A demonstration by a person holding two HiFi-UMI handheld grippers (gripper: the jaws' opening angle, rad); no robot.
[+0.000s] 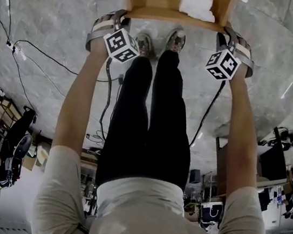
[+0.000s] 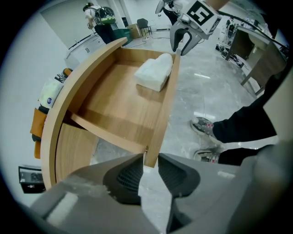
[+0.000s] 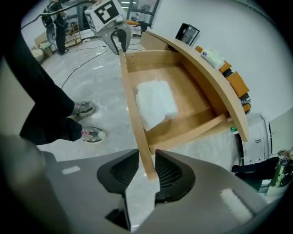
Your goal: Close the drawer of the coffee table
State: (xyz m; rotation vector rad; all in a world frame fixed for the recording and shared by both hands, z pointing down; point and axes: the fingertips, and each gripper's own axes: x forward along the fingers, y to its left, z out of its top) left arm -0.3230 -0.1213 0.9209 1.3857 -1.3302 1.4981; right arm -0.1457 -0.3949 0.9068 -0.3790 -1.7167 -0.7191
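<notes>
I have the left gripper (image 2: 149, 168) and the right gripper (image 3: 147, 169) each pinching the drawer front (image 2: 165, 109), 1 at each end. I think the push is not yet begun; next it needs even pressure inward.

The grey marble floor (image 1: 285, 63) bears the wooden coffee table (image 2: 59, 119). Its open drawer (image 3: 192, 98) holds a white folded bundle (image 3: 155, 104) against the front panel. Thin black cables (image 1: 8, 42) trail across the floor well away from the drawer, and the person's shoes (image 1: 175, 39) stand just before it.
</notes>
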